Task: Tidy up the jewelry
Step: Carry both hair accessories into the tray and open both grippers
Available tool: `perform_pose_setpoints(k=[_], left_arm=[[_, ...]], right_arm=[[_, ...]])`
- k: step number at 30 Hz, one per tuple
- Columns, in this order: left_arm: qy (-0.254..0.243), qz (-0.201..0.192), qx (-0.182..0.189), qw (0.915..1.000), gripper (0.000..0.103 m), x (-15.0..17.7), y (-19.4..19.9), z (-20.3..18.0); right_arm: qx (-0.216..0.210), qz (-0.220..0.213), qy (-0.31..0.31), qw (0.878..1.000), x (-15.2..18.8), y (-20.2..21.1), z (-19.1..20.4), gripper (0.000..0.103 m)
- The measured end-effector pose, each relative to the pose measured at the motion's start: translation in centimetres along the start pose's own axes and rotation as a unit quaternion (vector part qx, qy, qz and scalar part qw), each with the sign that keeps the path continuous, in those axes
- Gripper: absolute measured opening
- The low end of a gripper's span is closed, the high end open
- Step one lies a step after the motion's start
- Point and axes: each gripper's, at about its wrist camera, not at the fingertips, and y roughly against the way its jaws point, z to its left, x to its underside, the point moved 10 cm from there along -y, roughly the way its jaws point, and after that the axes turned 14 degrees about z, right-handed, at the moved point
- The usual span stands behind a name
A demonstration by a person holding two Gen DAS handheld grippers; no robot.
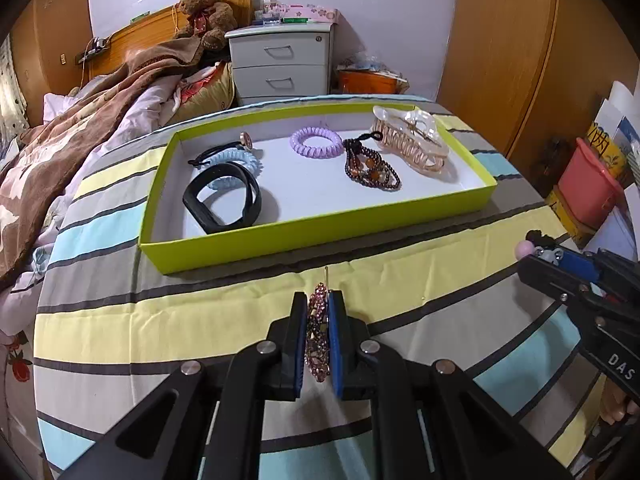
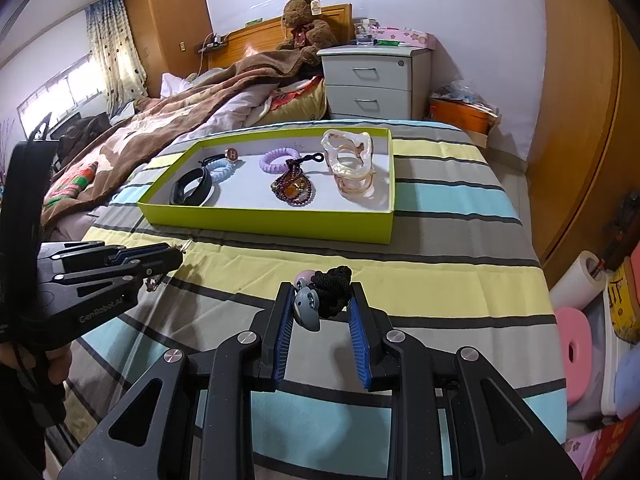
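Note:
A lime-green box (image 1: 320, 236) (image 2: 264, 222) stands on the striped bed. It holds a black band (image 1: 224, 200), a pale blue coil tie (image 1: 244, 160), a purple coil tie (image 1: 316, 142), a dark beaded bracelet (image 1: 372, 168) and a clear claw clip (image 1: 416, 140). My left gripper (image 1: 318, 304) is shut on a pink sparkly hair clip (image 1: 318, 336), just short of the box's near wall. My right gripper (image 2: 320, 292) (image 1: 540, 254) is shut on a black hair tie with grey and pink charms (image 2: 324, 296), held above the bed to the right of the left gripper.
A striped sheet (image 1: 200, 320) covers the bed. A rumpled brown blanket (image 1: 80, 140) lies to the left. A grey nightstand (image 1: 280, 60) and a teddy bear (image 1: 204, 12) stand behind. Wooden wardrobes (image 2: 580, 120) and bins (image 1: 588, 188) line the right side.

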Motion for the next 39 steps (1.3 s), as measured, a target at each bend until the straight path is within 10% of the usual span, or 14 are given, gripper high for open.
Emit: perform_pose_setpoints(k=[39], left_arm=[[0.05,-0.061,-0.005,0.9969,0.011,-8.6,2.9,7.3]], right_arm=[[-0.03,-0.005,0.053,0.998,-10.4,-3.8,5.4,0.028]])
